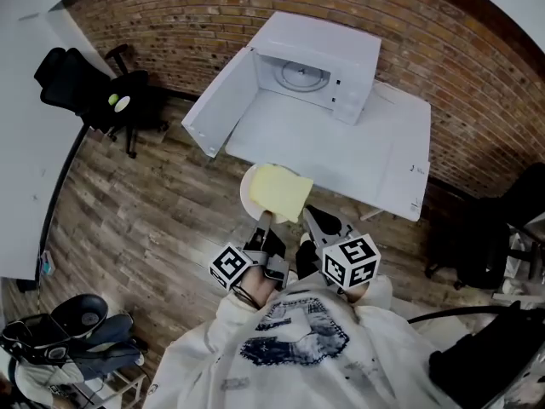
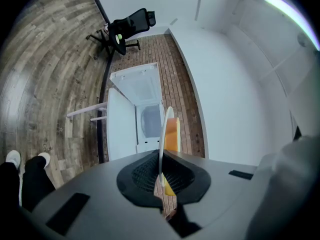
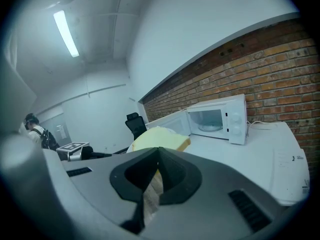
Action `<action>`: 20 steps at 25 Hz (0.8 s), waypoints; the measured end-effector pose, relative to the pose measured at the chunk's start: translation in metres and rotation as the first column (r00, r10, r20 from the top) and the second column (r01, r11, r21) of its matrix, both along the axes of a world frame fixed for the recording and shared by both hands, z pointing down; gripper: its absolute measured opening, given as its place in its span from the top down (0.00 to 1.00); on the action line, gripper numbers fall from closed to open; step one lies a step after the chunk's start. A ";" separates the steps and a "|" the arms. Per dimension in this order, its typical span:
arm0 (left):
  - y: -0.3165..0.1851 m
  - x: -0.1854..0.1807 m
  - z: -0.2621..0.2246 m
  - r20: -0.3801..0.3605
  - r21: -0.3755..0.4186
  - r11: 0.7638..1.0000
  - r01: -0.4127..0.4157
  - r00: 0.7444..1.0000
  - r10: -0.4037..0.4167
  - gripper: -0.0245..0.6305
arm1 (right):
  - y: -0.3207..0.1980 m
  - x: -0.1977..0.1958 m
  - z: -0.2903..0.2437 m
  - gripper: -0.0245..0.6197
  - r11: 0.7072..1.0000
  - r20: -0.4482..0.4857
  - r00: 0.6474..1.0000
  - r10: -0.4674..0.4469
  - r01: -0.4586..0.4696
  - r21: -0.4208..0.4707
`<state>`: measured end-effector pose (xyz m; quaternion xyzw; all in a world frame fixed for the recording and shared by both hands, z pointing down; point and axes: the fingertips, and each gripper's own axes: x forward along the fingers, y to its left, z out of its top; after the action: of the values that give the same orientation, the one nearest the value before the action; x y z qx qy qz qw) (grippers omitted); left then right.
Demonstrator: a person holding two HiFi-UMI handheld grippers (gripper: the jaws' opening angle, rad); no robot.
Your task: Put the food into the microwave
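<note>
A white plate (image 1: 248,191) carrying a yellow slice of bread (image 1: 282,192) hangs in the air just in front of the white table (image 1: 383,164). My left gripper (image 1: 264,225) is shut on the plate's near rim. My right gripper (image 1: 312,221) is shut on the rim beside it, under the bread's corner. The white microwave (image 1: 317,68) stands at the table's far side with its door (image 1: 223,100) swung open to the left. In the left gripper view the plate (image 2: 162,134) shows edge-on between the jaws, with the bread (image 2: 173,134) beside it. The right gripper view shows the bread (image 3: 157,136) and the open microwave (image 3: 216,119) beyond.
A brick wall (image 1: 196,15) runs behind the table. A black office chair (image 1: 89,92) stands at the left by a white desk (image 1: 21,152). Another dark chair (image 1: 490,245) is at the right. Bags (image 1: 68,335) lie on the wooden floor at lower left.
</note>
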<state>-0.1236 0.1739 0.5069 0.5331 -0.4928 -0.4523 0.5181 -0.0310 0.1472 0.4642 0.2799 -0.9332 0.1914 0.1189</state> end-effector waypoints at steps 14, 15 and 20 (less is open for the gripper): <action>-0.094 -0.024 0.017 0.040 -0.056 0.996 -0.075 0.996 0.077 0.94 | -0.094 -0.025 0.011 0.94 0.998 0.015 0.998 0.063 -0.063 -0.018; -0.103 -0.025 0.016 0.037 -0.051 0.996 -0.077 0.996 0.079 0.94 | -0.103 -0.027 0.012 0.94 0.998 0.018 0.998 0.066 -0.066 -0.021; -0.152 -0.039 0.014 0.023 -0.058 0.995 -0.083 0.996 0.085 0.94 | -0.153 -0.035 0.011 0.94 0.995 0.030 0.995 0.093 -0.092 -0.038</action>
<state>-0.1628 0.0214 0.5205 0.5441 -0.4894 -0.4088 0.5453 -0.0660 -0.0055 0.4754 0.3174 -0.9174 0.2182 0.1005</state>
